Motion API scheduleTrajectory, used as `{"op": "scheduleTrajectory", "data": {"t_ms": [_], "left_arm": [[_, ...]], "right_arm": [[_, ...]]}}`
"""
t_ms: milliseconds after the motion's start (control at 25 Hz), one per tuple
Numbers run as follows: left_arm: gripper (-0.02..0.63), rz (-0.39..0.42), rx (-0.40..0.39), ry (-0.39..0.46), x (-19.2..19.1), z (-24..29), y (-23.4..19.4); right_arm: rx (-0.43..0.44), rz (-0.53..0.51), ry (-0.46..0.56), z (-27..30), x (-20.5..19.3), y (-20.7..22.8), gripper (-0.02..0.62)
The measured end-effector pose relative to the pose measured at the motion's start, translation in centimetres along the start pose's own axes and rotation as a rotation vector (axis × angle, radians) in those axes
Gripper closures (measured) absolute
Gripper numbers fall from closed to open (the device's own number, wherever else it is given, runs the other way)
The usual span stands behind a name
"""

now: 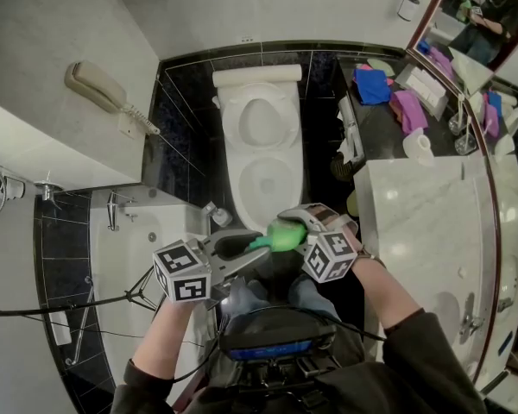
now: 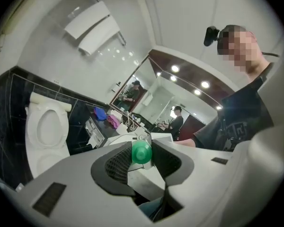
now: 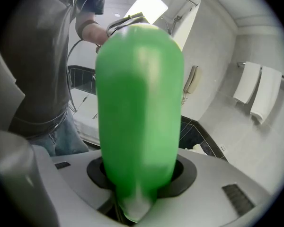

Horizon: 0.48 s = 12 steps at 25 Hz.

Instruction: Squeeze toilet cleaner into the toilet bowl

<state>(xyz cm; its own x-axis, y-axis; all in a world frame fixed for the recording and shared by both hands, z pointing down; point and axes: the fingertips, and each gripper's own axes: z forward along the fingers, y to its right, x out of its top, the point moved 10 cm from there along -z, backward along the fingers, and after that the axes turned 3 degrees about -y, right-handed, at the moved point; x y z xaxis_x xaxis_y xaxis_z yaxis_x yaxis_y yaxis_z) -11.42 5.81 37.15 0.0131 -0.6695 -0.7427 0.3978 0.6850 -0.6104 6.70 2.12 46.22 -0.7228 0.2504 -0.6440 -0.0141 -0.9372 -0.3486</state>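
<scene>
Green bottle (image 1: 283, 235) of toilet cleaner, head view: held crosswise in mid-air at low centre, above the person's jeans. It is well short of the toilet (image 1: 231, 175) and not over the bowl. Right gripper (image 1: 299, 229) has the fat body end; left gripper (image 1: 247, 247) meets the narrow end. Toilet lid is up and the bowl is open. Wall phone (image 1: 99, 87) is on the left wall. Blue cloth (image 1: 372, 85) lies on the dark counter (image 1: 382, 136) to the right of the toilet.

Left gripper view: jaws partly closed and clamped on the bottle's round green cap (image 2: 142, 153), with the dark pads touching it on both sides. Toilet sits off to the left in the background. Mirror (image 2: 149, 100) is straight behind the cap, and towels (image 2: 92, 27) hang on a rack up top.

Right gripper view: jaws clamped across the bottle's body, pads pressed on either side. The bottle fills the middle of the frame, rising from between the pads. The person's torso is at left; the phone and two hanging towels are on the wall at right.
</scene>
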Motion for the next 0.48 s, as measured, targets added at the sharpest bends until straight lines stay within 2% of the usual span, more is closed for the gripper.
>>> {"op": "scheduleTrajectory", "data": {"t_ms": [80, 160, 200, 240, 360, 480], "left_arm": [[0.466, 0.0, 0.0, 0.011, -0.3, -0.1, 0.0], [0.465, 0.034, 0.0, 0.013, -0.4, -0.2, 0.1], [0.433, 0.065, -0.005, 0.009, -0.4, -0.1, 0.3], [0.357, 0.108, -0.012, 0.005, -0.4, 0.0, 0.5], [0.232, 0.304, -0.012, -0.028, 0.5, 0.2, 1.9], [0.222, 0.56, 0.007, -0.065, 1.9, 0.2, 3.7]], "right_arm": [[0.011, 0.007, 0.001, 0.1, 0.0, -0.2, 0.408], [0.029, 0.022, 0.006, 0.2, 0.1, -0.4, 0.408], [0.042, 0.028, 0.006, 0.3, 0.1, -0.5, 0.408], [0.059, 0.035, 0.006, 0.3, 0.1, -0.6, 0.408], [0.139, 0.098, 0.036, 0.3, 0.2, -0.8, 0.408], [0.268, 0.201, 0.094, 0.2, 0.5, -1.0, 0.408]]}}
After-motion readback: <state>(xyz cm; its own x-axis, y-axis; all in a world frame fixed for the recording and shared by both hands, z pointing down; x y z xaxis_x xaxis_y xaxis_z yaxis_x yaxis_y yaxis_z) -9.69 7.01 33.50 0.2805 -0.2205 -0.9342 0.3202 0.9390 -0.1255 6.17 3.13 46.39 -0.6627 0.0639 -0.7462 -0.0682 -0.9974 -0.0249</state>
